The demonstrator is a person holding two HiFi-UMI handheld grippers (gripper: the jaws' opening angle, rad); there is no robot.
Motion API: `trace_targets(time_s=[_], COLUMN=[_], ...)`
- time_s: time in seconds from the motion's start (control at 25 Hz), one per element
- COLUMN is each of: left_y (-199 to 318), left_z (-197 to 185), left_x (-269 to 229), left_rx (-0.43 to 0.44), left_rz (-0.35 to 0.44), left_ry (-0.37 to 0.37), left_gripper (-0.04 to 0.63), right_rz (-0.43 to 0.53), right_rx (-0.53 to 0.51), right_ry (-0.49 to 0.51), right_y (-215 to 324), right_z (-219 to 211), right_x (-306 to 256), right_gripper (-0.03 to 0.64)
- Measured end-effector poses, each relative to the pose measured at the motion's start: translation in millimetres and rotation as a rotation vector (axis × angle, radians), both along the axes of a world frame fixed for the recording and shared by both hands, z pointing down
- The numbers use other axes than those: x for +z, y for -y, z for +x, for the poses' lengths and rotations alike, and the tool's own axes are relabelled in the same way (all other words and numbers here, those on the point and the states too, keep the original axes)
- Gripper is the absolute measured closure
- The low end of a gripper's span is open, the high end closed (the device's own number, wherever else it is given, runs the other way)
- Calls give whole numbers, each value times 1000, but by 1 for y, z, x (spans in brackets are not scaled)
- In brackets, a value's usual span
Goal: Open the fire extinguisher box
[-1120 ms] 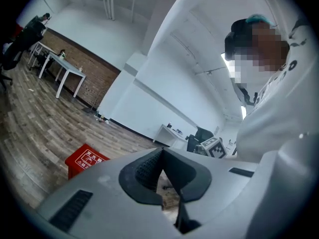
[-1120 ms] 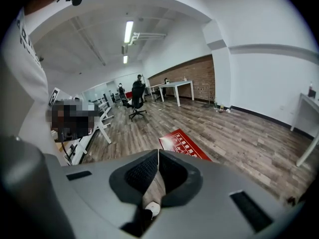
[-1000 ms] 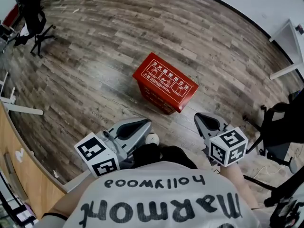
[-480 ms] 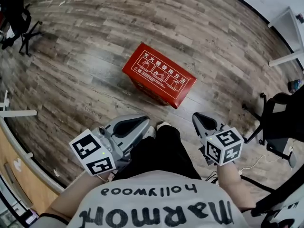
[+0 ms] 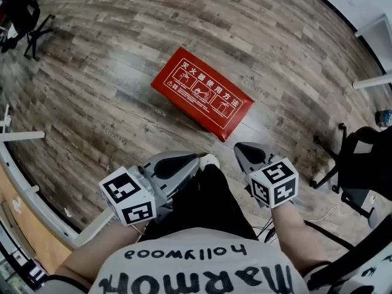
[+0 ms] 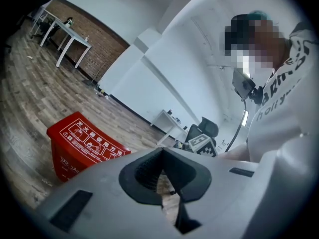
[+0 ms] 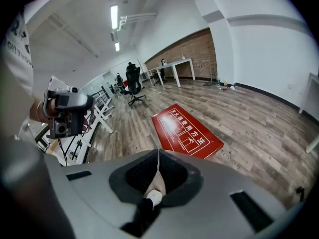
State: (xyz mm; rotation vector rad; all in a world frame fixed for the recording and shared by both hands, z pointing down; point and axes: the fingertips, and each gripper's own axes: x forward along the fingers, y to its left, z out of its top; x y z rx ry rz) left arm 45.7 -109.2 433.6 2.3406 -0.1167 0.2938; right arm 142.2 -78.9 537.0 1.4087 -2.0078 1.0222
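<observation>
Floor of grey-brown wooden planks [image 5: 92, 72] carries the red rectangular box with white printing on its lid [image 5: 202, 94]. The box stands alone on the planks and its lid lies flat and closed. In the head view it is in front of us, a little above the middle of the picture, and well apart from both grippers.

We hold the grey left gripper [image 5: 195, 159] low at the left side. In the left gripper view its jaws [image 6: 160, 151] meet at the tips and there is nothing between them; the red box [image 6: 84, 143] is seen beyond them, to the left.

The grey right gripper [image 5: 240, 147] is at the right side, with its cube of black and white square markers [image 5: 274, 181] behind it. In the right gripper view its jaws [image 7: 158, 151] are also pressed together and hold nothing, and the red box [image 7: 187, 131] lies just past their tips, not touched.

Between the two grippers we see the tip of a light-coloured shoe [image 5: 209, 161]. A black office chair [image 5: 358, 164] stands at the right edge.
</observation>
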Motion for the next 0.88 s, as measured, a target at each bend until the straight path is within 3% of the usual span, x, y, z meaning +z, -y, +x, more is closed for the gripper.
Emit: trace_targets(time_s=[0.28,0.44,0.52,0.6,0.76,0.8,0.88], left_y=[-28,-20,-8,2,7,8,9], left_z=[13,12,8,2,-4,-2,2], left_x=[10,28,39,54,76,77,78], left_rx=[86,36,-13,-62,-79,-78,-86], left_rz=[-12,16,22,-7,-40,-36,-33], left_ry=[40,56,40,34,88,93,91], left_gripper=[591,591,591,591,591,591,591], right_rz=[-122,-179,-192,-195,-176,-182,-211], right_rx=[88,200,203,202,237,221,193], right_ry=[130,242,223,207,333,368,437], right_y=[-11,-6,-5,-3,5,6,6], right_z=[9,18,24,29,29,26,19], right_x=[74,107,120,129,133,135,141], right_gripper=[605,605,606,606,601,579,420])
